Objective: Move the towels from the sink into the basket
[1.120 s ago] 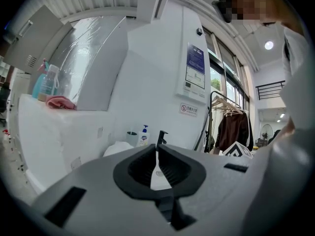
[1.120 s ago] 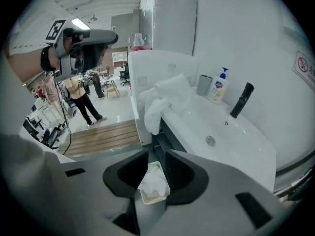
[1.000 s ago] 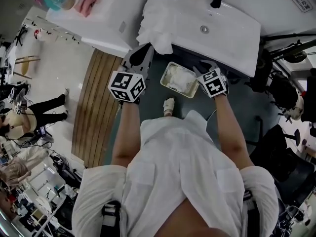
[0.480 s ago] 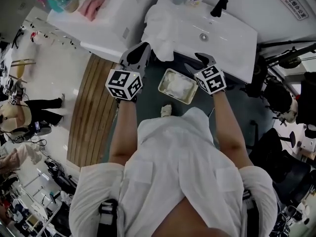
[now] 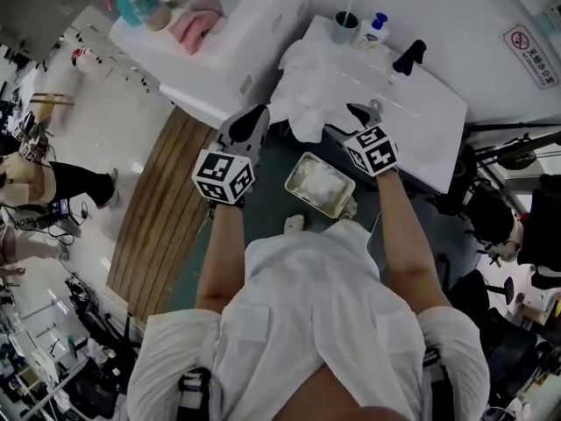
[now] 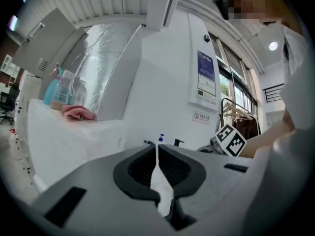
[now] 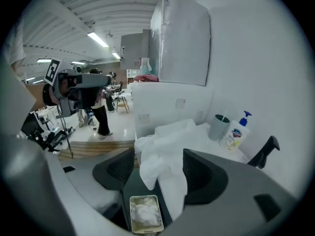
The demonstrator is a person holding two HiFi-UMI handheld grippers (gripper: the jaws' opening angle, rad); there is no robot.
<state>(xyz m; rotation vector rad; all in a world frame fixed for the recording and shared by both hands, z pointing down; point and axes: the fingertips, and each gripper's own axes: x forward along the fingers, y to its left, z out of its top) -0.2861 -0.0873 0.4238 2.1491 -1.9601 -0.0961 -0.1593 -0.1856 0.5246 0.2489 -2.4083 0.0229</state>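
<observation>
Towel (image 5: 302,95) hangs off the sink (image 5: 421,123) front edge above the basket (image 5: 291,175) — soft, light, limp, likely to trail, so pinch a thick fold; right claw (image 7: 157,176) opening, towel between jaws but unpressed — left claw (image 6: 157,171) closed.

White towel (image 5: 307,77) sits bunched over the sink (image 5: 421,125), at its left front corner, one flap hanging off; below, the basket (image 5: 294,170) holds a crumpled towel (image 5: 321,185).
</observation>
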